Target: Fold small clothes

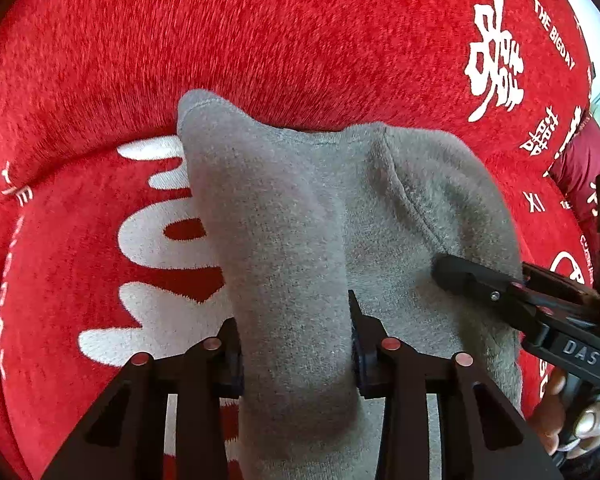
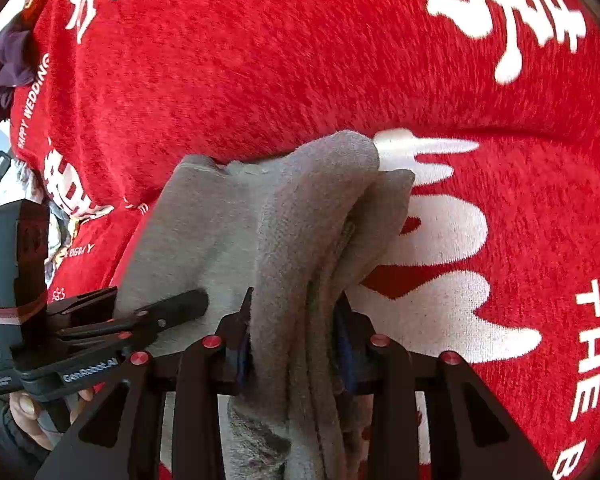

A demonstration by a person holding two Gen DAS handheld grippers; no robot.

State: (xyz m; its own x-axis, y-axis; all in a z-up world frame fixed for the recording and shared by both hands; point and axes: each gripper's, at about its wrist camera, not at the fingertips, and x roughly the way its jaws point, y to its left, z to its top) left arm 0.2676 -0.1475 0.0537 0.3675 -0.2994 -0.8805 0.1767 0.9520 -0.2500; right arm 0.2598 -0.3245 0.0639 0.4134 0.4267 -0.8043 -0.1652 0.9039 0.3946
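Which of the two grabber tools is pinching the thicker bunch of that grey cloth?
The right gripper: several stacked layers of the grey cloth pass between its fingers, while the left gripper grips one rounded fold.

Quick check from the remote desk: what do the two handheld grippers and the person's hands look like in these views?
Both are matte black plastic with red round fasteners on angular finger arms and blue pads. The right gripper carries a "DAS" label; the left gripper reads "GenRobot.AI", with a red-banded black block behind. Bare hands show; a dark sleeve shows on the left.
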